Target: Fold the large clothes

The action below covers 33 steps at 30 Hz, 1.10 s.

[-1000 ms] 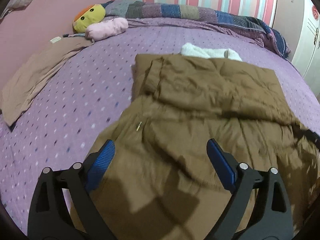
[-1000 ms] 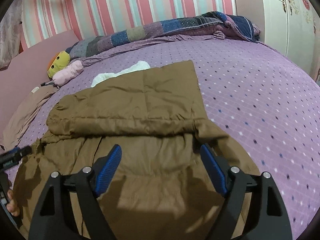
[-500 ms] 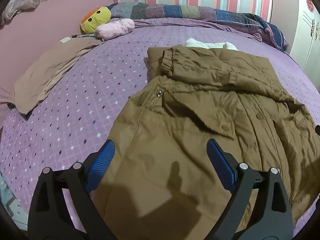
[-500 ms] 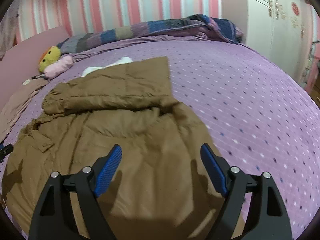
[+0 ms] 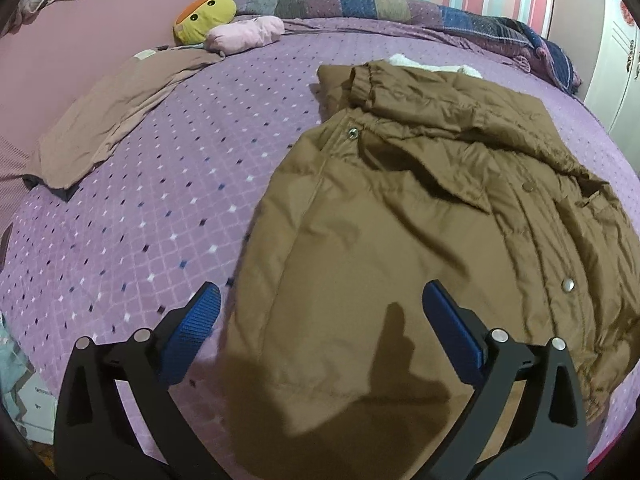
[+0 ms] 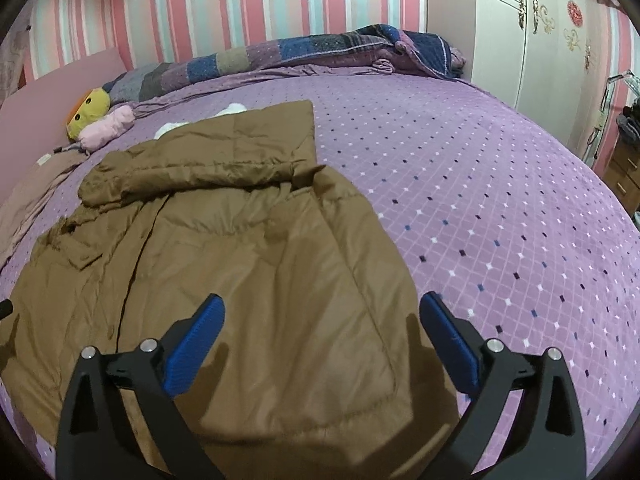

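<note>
A large brown padded coat [image 5: 420, 216] lies spread on the purple bed, its hem toward me and a sleeve folded across its upper part; it also shows in the right wrist view [image 6: 224, 248]. White fleece lining [image 5: 432, 65] peeks out at its far end. My left gripper [image 5: 320, 320] is open and empty, above the coat's near left hem. My right gripper [image 6: 320, 328] is open and empty, above the coat's near right hem.
The purple dotted bedspread [image 5: 152, 208] surrounds the coat. A tan garment [image 5: 112, 112] lies at the left by the pink headboard. A yellow plush toy [image 5: 204, 16] and pink pillow [image 5: 244, 34] sit at the back, with a patchwork quilt [image 6: 320, 50]. A white wardrobe [image 6: 540, 32] stands right.
Both grippers have pulled back and up from the coat, toward its hem. The coat's lower part now lies flatter and more spread out.
</note>
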{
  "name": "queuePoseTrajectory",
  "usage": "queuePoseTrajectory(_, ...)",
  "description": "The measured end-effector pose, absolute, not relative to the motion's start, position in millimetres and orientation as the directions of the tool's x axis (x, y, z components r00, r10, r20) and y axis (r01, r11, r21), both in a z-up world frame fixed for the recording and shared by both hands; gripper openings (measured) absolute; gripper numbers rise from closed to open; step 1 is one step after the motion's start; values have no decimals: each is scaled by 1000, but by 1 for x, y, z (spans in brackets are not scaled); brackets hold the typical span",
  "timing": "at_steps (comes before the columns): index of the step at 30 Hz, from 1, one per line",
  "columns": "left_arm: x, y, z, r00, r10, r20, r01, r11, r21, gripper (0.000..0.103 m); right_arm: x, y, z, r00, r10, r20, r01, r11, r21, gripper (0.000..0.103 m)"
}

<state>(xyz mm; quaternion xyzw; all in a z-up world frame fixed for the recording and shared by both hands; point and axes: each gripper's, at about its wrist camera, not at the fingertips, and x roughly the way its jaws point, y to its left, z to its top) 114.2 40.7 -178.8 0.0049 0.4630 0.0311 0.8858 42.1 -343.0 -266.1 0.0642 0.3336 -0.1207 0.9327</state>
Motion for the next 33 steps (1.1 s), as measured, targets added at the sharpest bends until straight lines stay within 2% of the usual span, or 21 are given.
queuePoseTrajectory(11,95,67,-221,516,70,-854,-86,996,30,100,18,-358,-278,720,-177,-671,290,955,59,99)
queuePoseTrajectory(17,92,70,-238,503,30,-864,-55,998,3,100,16,-359,-287,709,-189,-680,294,955,41,99)
queuePoseTrajectory(25,94,71,-250,470,-25,-882,-3,1000,-29,100,16,-375,-297,704,-143,-696,295,950,103,99)
queuePoseTrajectory(27,93,70,-251,466,-60,-883,23,998,-56,92,15,-378,-299,704,-127,-699,286,951,115,99)
queuePoseTrajectory(29,93,67,-249,460,-87,-884,42,996,-76,78,13,-379,-300,705,-115,-700,278,952,124,99)
queuePoseTrajectory(33,94,58,-248,456,-96,-885,79,995,-68,69,15,-382,-307,697,-71,-713,248,957,147,99)
